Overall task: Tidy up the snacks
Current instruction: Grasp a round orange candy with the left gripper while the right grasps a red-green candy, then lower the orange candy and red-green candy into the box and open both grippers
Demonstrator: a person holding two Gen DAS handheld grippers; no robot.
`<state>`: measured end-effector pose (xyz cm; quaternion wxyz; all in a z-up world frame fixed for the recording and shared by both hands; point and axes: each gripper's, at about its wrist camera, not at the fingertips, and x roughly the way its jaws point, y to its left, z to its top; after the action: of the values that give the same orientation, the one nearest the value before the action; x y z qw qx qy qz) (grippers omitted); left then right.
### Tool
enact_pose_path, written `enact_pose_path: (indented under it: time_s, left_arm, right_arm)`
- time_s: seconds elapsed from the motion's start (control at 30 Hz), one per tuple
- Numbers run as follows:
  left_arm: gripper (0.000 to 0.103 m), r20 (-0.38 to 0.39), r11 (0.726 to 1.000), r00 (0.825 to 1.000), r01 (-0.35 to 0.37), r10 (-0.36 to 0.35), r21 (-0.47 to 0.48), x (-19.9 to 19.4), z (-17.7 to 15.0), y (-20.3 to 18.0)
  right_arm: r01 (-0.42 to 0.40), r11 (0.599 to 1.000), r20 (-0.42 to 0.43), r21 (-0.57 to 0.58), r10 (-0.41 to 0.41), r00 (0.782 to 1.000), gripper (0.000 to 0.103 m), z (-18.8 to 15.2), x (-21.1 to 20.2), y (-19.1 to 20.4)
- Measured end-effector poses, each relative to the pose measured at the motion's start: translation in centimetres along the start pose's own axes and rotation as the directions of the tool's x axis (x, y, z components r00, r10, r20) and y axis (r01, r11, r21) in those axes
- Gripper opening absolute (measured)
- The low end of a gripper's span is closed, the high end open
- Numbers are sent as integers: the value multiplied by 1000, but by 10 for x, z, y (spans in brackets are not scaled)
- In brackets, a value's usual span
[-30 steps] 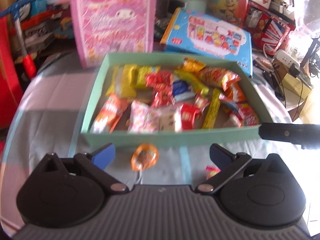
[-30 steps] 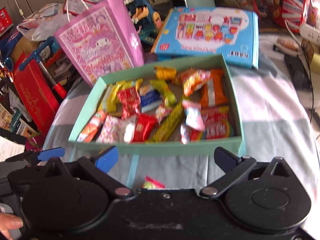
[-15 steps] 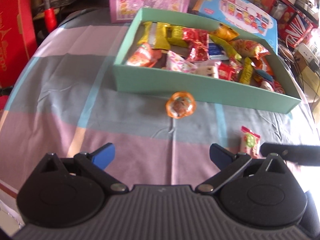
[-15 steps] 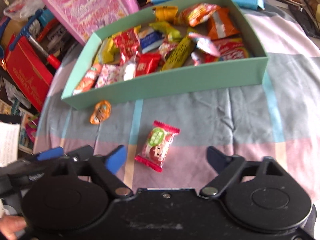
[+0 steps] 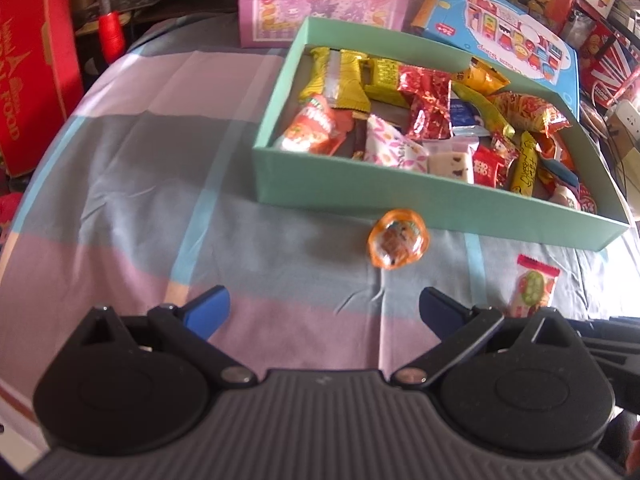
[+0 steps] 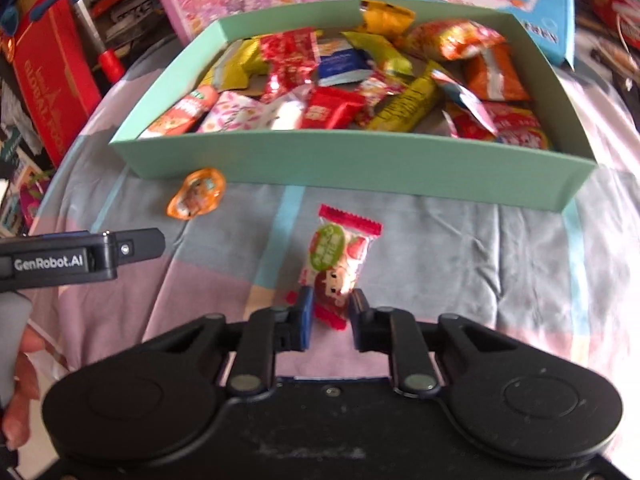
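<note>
Right hand-held gripper [image 6: 329, 314] pinched on candy packet [image 6: 338, 266] at its crimped lower end, light, crinkly, slippery film; left hand-held gripper [image 5: 324, 304] open, empty.

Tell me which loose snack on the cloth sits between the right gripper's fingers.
The red-edged strawberry candy packet, between the right gripper fingers; the round orange candy lies apart by the green box.

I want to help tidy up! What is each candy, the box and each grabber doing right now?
Green box: open, full of snacks.
Strawberry candy: on the cloth, outside the box, right gripper closed on its near end.
Orange candy: loose on the cloth beside the box.
Left gripper: open, empty.
</note>
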<state>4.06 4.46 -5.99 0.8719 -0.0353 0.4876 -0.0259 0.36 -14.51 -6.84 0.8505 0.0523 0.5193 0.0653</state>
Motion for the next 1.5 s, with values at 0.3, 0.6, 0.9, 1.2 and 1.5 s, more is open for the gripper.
enact_pose_path:
  time_s: [0.3, 0.6, 0.9, 1.2, 1.5]
  left_arm:
    - [101, 37, 994, 999, 34, -38, 106, 25, 24, -39]
    - [21, 26, 985, 997, 73, -78, 157, 37, 21, -49]
    - [23, 37, 983, 997, 54, -62, 174, 33, 15, -48]
    - [20, 66, 985, 994, 74, -85, 153, 6, 3, -49]
    - [20, 72, 981, 991, 104, -117, 161, -33, 1, -51]
  right_arm:
    - [-55, 997, -4, 48, 55, 998, 40, 10, -1, -19]
    - [-23, 1000, 29, 4, 23, 999, 49, 15, 9, -6]
    - [25, 995, 66, -93, -19, 998, 29, 10, 8, -5]
    - [-28, 1000, 87, 1, 28, 996, 29, 6, -17, -31]
    - [-108, 994, 153, 23, 103, 983, 29, 11, -58, -43]
